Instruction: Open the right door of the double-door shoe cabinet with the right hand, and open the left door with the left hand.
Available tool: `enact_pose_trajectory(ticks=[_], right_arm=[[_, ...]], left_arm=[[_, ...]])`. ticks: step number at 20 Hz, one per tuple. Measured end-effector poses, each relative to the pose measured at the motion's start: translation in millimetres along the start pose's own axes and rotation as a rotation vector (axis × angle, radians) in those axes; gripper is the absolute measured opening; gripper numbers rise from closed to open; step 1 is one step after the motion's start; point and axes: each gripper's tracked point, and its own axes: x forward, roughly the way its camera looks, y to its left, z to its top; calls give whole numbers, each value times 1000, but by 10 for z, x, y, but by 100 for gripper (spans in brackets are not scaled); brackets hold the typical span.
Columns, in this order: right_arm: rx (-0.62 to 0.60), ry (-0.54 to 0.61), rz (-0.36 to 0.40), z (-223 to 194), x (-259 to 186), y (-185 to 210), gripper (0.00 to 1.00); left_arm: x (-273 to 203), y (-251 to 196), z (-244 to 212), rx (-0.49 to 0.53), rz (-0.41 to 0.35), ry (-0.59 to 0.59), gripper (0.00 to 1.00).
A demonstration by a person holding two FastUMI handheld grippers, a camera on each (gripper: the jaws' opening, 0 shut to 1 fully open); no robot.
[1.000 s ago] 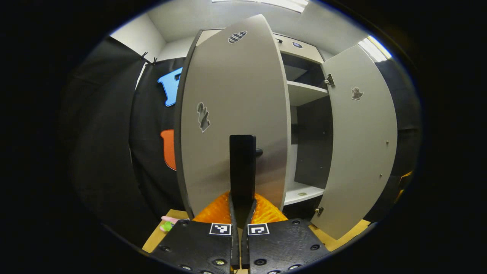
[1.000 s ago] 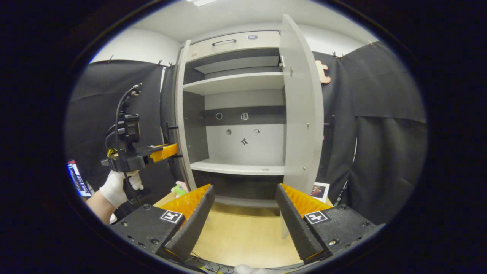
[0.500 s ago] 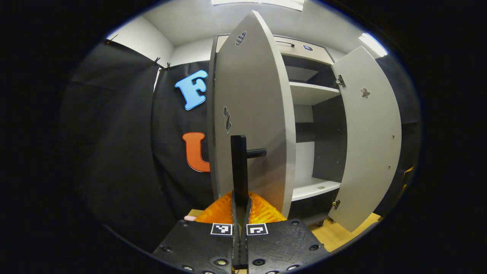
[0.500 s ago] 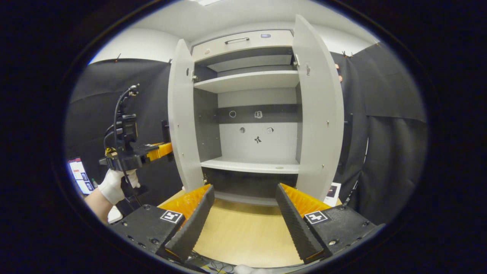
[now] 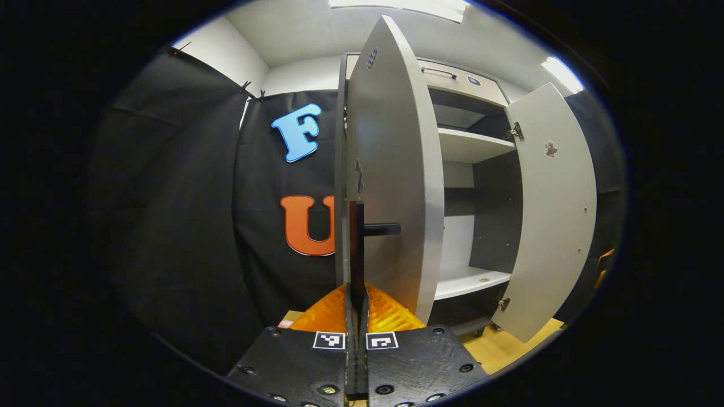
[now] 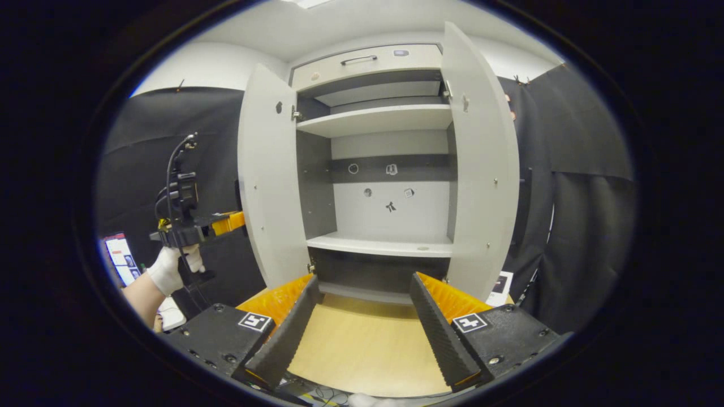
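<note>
Your left hand-held gripper (image 5: 356, 294) is closed on the left door's handle (image 5: 356, 249) to swing it wide; your right hand-held gripper (image 6: 362, 316) stands open and empty, its right door (image 6: 481, 169) already open.

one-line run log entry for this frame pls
left hand-held gripper: shut on left door handle | right hand-held gripper: open, holding nothing | left door: open | right door: open | shelves: bare
</note>
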Motion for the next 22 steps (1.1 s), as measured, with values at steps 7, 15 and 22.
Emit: enact_pose_trajectory(ticks=[7, 15, 22], right_arm=[[-12, 13, 19, -28, 32, 81, 100], [-16, 17, 26, -33, 58, 95, 100], [-17, 17, 31, -31, 49, 93, 100]], left_arm=[[2, 138, -4, -42, -9, -6, 0], [25, 127, -2, -39, -27, -24, 0], [-48, 380, -45, 9, 67, -6, 22]])
